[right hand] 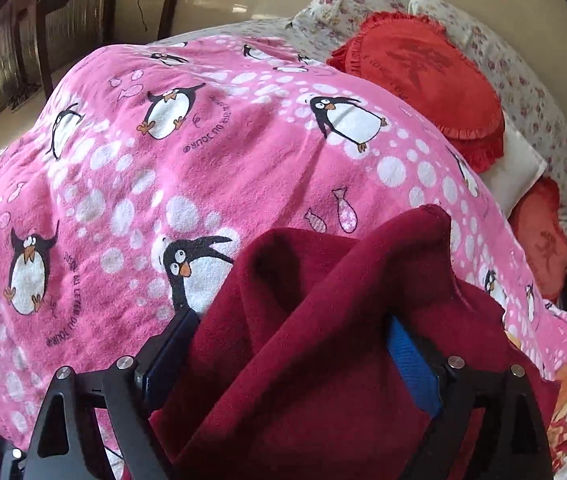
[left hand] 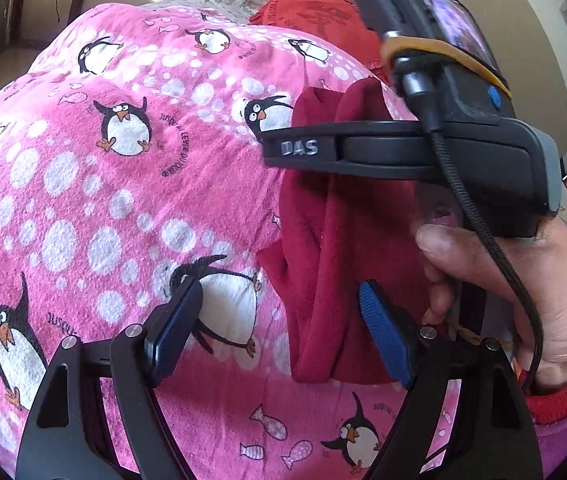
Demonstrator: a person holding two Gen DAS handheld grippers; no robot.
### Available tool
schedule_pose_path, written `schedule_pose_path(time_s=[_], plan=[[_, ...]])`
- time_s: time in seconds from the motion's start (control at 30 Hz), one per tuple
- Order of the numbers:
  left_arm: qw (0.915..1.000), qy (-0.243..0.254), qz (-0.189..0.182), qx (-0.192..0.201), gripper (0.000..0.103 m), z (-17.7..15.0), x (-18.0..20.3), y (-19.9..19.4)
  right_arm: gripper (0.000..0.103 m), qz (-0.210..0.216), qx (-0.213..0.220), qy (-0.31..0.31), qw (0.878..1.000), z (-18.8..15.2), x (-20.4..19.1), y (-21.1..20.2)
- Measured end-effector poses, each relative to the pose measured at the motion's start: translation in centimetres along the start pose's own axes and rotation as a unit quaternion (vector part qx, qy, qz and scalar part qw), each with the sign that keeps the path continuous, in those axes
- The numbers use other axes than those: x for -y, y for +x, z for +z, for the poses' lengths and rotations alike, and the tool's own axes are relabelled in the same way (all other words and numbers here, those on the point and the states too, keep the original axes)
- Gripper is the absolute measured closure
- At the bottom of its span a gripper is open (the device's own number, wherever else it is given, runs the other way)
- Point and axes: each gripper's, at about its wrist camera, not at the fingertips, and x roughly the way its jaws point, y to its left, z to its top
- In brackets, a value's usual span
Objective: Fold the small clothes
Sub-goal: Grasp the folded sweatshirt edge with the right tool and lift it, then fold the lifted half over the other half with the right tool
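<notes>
A dark red knit garment [left hand: 335, 240] lies bunched on a pink penguin blanket [left hand: 103, 200]. My left gripper [left hand: 279, 332] is open just above the blanket, its right blue pad against the garment's left edge and its left pad over bare blanket. In the right wrist view the garment [right hand: 303, 320] is heaped up between the wide-apart jaws of my right gripper [right hand: 291, 360], which is open; the cloth drapes over both pads without being pinched. From the left wrist view the right gripper's black fingers [left hand: 299, 148] cross over the garment, held by a person's hand [left hand: 555, 280].
The pink blanket [right hand: 163, 160] covers a bed. Two red frilled cushions [right hand: 423, 80] and floral pillows [right hand: 523, 100] lie at its far right. Dark wooden furniture [right hand: 63, 20] stands beyond the bed's far left edge.
</notes>
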Motion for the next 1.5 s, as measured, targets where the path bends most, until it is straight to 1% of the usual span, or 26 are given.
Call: schedule_pose_path(time_s=[0.03,0.07,0.1,0.13,0.17,0.23,0.33,0.43,0.5,0.57,0.63,0.67,0.7,0.73,0.8,0.83,0.87,0.93,1.03,1.1,1.17,1.2,1.27,1.37,1.4,1.5], plan=[[1.0000,0.004,-0.002,0.000,0.022,-0.2,0.1,-0.3,0.039,0.002,0.010,0.008,1.000,-0.3,0.5,-0.3],[0.9999,0.010,-0.003,0.001,0.022,-0.1,0.3,-0.5,0.052,0.013,0.019,0.021,1.000,-0.6,1.5,-0.9],[0.9999,0.016,-0.003,0.003,0.022,0.1,0.4,-0.5,0.060,0.041,0.024,0.037,0.998,-0.8,2.8,-1.4],[0.9997,0.021,-0.006,0.007,0.022,0.3,0.6,-0.6,0.073,0.073,0.026,0.059,0.995,-1.1,4.3,-2.0],[0.9996,0.025,-0.010,0.011,0.022,0.6,0.9,-0.6,0.081,0.102,0.030,0.080,0.991,-1.5,5.8,-2.6],[0.9991,0.034,-0.020,0.019,0.022,1.0,1.6,-0.6,0.084,0.153,0.042,0.120,0.980,-2.3,8.3,-3.7],[0.9975,0.065,-0.019,0.019,0.021,1.4,3.4,0.0,0.085,0.186,0.049,0.155,0.969,-3.2,10.5,-4.0],[0.9962,0.084,-0.021,0.005,0.021,1.6,4.3,1.2,0.085,0.211,0.049,0.178,0.960,-3.8,11.3,-3.8],[0.9970,0.070,-0.029,-0.011,0.021,1.9,3.9,2.3,0.085,0.214,0.050,0.179,0.959,-3.9,11.0,-3.9],[0.9977,0.044,-0.046,-0.024,0.021,2.2,3.3,3.0,0.085,0.214,0.050,0.175,0.960,-4.0,10.7,-4.0],[0.9974,0.029,-0.060,-0.027,0.021,2.3,2.9,3.1,0.085,0.213,0.050,0.170,0.961,-4.3,10.6,-4.1],[0.9971,0.029,-0.064,-0.028,0.021,2.3,2.9,3.1,0.085,0.213,0.050,0.169,0.961,-4.3,10.7,-4.0],[0.9970,0.031,-0.065,-0.029,0.023,2.3,3.0,3.1,0.085,0.213,0.049,0.169,0.961,-4.1,10.7,-3.8],[0.9968,0.031,-0.068,-0.030,0.033,2.3,3.1,3.1,0.085,0.217,0.046,0.169,0.960,-4.0,10.6,-3.4],[0.9960,0.030,-0.075,-0.038,0.043,2.3,3.1,3.2,0.083,0.219,0.043,0.170,0.960,-3.9,10.6,-3.2],[0.9962,0.031,-0.072,-0.039,0.048,2.3,3.3,3.3,0.072,0.219,0.037,0.171,0.960,-3.8,10.5,-2.8],[0.9964,0.035,-0.069,-0.036,0.050,2.3,3.5,3.2,0.067,0.214,0.026,0.170,0.962,-3.7,10.3,-2.3],[0.9966,0.043,-0.063,-0.031,0.053,2.2,3.9,3.0,0.064,0.207,0.021,0.164,0.964,-3.5,9.7,-1.9],[0.9972,0.043,-0.053,-0.030,0.054,2.1,4.0,2.8,0.063,0.184,0.021,0.144,0.972,-2.9,8.8,-2.0],[0.9974,0.043,-0.049,-0.032,0.057,2.2,4.2,2.7,0.064,0.176,0.024,0.139,0.974,-2.8,8.4,-2.1],[0.9975,0.048,-0.043,-0.031,0.061,2.1,4.7,2.2,0.074,0.178,0.031,0.141,0.973,-2.9,8.6,-2.4],[0.9975,0.053,-0.037,-0.029,0.064,2.1,5.1,2.0,0.076,0.182,0.037,0.145,0.972,-3.2,8.8,-2.7],[0.9974,0.066,-0.021,-0.022,0.067,2.2,6.1,1.3,0.083,0.195,0.056,0.160,0.966,-3.8,9.7,-3.6],[0.9955,0.095,0.004,-0.007,0.072,1.9,8.5,0.2,0.085,0.214,0.080,0.179,0.957,-4.9,11.1,-5.0],[0.9946,0.103,0.007,-0.003,0.074,1.9,9.3,-0.2,0.085,0.220,0.087,0.186,0.954,-5.3,11.8,-5.6],[0.9920,0.126,0.007,0.006,0.074,1.7,11.9,-1.1,0.085,0.229,0.104,0.200,0.947,-6.2,13.5,-7.1]])
